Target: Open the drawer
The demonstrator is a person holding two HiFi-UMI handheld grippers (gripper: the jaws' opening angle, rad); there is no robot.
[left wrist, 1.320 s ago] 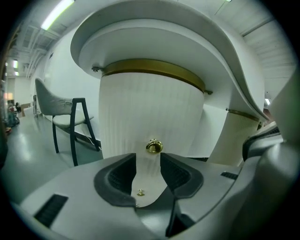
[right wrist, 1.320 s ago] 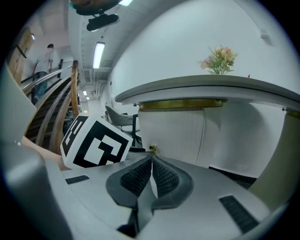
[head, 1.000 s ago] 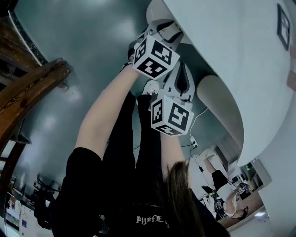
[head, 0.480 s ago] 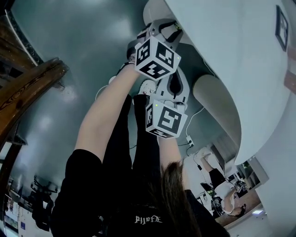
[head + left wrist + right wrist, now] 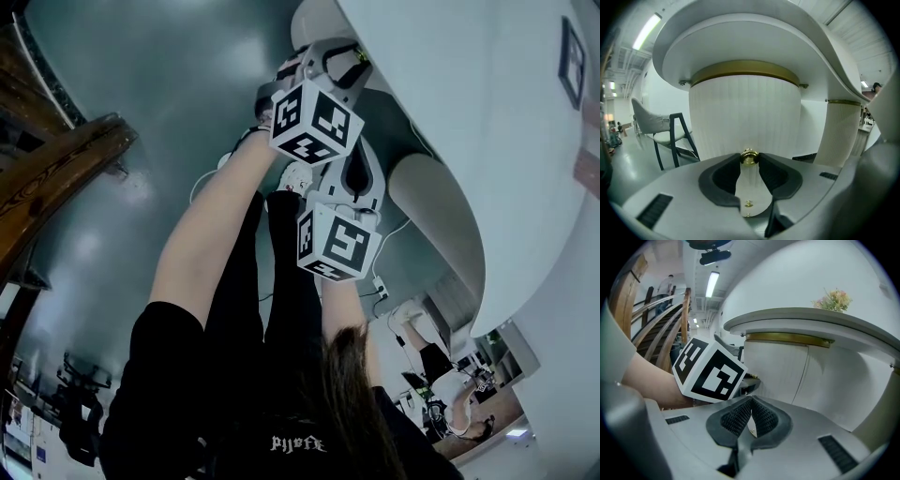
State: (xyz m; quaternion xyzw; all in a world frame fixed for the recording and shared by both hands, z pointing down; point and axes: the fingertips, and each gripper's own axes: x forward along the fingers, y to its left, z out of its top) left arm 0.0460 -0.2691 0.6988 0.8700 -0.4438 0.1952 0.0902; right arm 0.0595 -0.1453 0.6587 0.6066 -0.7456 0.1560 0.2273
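A white ribbed, curved drawer front [image 5: 745, 112] under a brass band fills the left gripper view. Its small brass knob [image 5: 749, 157] sits between the tips of my left gripper [image 5: 750, 160]. The jaws have just been closing and both dark pads now press on the knob. In the head view the left gripper's marker cube [image 5: 314, 122] is up against the white cabinet [image 5: 422, 112]. My right gripper [image 5: 751, 401] hangs just below and beside it, pads touching with nothing between them. The left gripper's cube [image 5: 710, 371] shows in the right gripper view.
A chair [image 5: 661, 131] stands left of the cabinet and a second ribbed column [image 5: 841, 131] to its right. A wooden stair rail [image 5: 56, 178] runs along the left. A cable and power strip [image 5: 380, 286] lie on the floor. Flowers [image 5: 832, 300] stand on the countertop.
Both marker cubes have rolled a little. The right gripper's cube has shifted slightly left and up toward the left gripper. The left gripper stays at the cabinet.
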